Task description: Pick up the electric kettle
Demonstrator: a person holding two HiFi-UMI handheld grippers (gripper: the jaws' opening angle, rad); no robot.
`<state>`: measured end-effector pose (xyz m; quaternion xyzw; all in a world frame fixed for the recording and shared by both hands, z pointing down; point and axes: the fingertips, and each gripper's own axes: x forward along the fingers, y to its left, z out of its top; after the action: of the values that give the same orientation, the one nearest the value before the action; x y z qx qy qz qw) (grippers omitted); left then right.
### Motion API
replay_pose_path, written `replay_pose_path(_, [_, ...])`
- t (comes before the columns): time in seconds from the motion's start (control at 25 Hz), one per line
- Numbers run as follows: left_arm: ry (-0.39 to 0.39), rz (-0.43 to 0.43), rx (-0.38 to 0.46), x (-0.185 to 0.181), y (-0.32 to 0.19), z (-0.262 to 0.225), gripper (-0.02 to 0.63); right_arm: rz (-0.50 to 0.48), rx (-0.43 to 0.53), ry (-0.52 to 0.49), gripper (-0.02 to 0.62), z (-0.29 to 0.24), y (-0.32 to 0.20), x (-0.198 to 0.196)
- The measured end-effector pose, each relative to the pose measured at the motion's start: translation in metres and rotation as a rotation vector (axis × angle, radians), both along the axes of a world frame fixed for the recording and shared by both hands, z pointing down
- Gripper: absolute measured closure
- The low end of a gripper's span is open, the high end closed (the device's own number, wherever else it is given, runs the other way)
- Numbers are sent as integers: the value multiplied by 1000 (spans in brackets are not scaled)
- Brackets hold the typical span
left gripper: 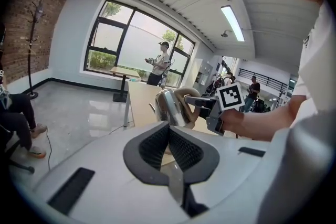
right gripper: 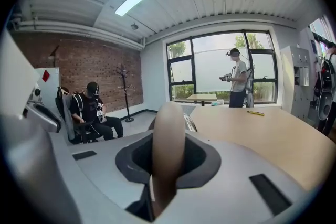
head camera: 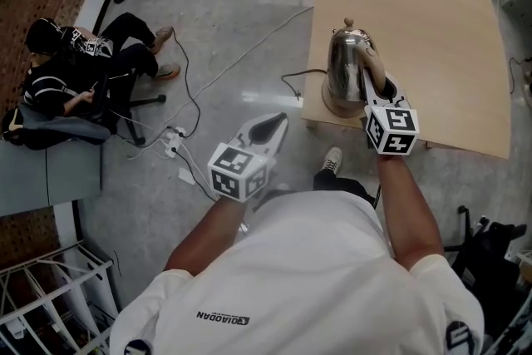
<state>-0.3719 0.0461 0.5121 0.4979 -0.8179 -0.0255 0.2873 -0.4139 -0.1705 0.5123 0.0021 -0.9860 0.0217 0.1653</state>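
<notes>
One forearm [head camera: 405,204] outstretched toward kettle [head camera: 343,66]

The electric kettle [head camera: 342,66] is glossy polished metal; its handle [right gripper: 167,149] looks smooth and matt. The table [head camera: 432,54] is pale matt wood.

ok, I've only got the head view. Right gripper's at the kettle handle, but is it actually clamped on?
Observer: Yes. In the right gripper view the tan handle fills the gap of the right gripper, with a pad pressed on each side.
Operator: Left gripper doing anything?
Observer: No. Its own view shows the left gripper with jaws together and nothing between them, pointed toward the kettle.
Operator: Anyone beyond the table?
Observer: One standing person by the window, past the far end of the table.
</notes>
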Motion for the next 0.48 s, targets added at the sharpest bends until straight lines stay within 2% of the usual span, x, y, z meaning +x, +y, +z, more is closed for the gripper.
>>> replay_pose_path(0.2, [-9,-13,9,-2,11,-4,611,-28,3,-54,523,-31,7,-6])
replay_pose_path(0.48, [-26,25,19,5,15,-11,611,-23,-7,-105,523,-60,18,11])
